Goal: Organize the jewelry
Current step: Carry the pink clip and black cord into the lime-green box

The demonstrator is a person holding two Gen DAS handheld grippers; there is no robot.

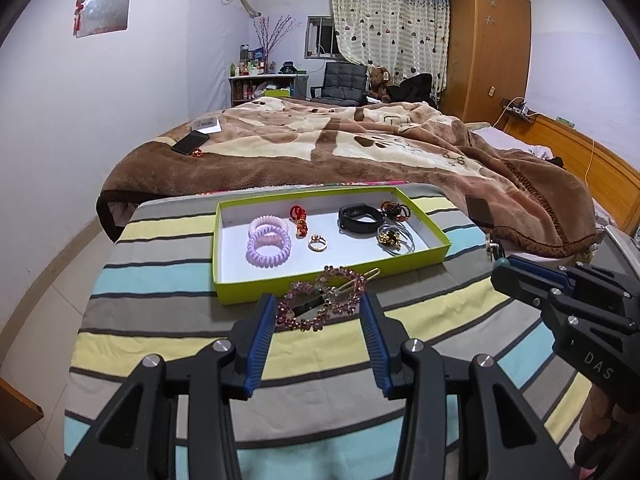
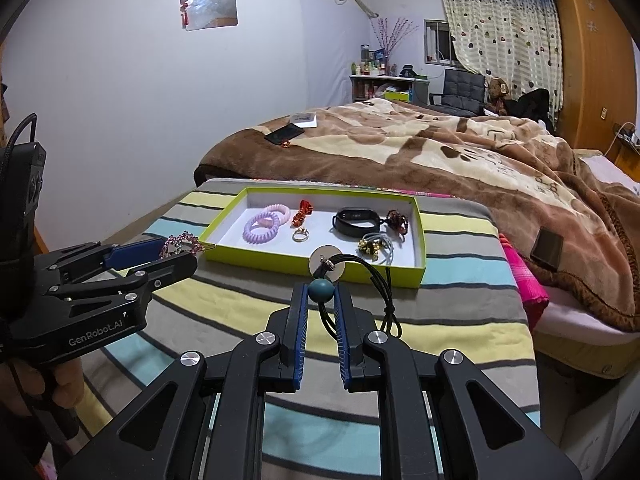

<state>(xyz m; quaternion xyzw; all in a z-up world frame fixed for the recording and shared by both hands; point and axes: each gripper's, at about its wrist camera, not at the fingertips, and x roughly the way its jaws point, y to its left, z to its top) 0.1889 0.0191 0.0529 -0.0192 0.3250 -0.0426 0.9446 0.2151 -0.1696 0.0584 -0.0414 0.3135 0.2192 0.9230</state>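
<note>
At lower centre of the right wrist view, the right gripper (image 2: pixel 321 292) pinches a black cord necklace (image 2: pixel 374 276) by its teal bead (image 2: pixel 320 290), just short of the green tray (image 2: pixel 419 236); carrying it over the rim seems next. The left gripper (image 1: pixel 318 312) gapes wide around the pink beaded hair clip (image 1: pixel 324 300) at lower centre.

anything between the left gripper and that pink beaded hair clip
Nothing visible. The pink beaded hair clip lies on the striped cloth between the open left gripper fingers, just in front of the green tray.

Pink beaded clip (image 1: pixel 322 300) before green tray (image 1: pixel 320 280)
</note>
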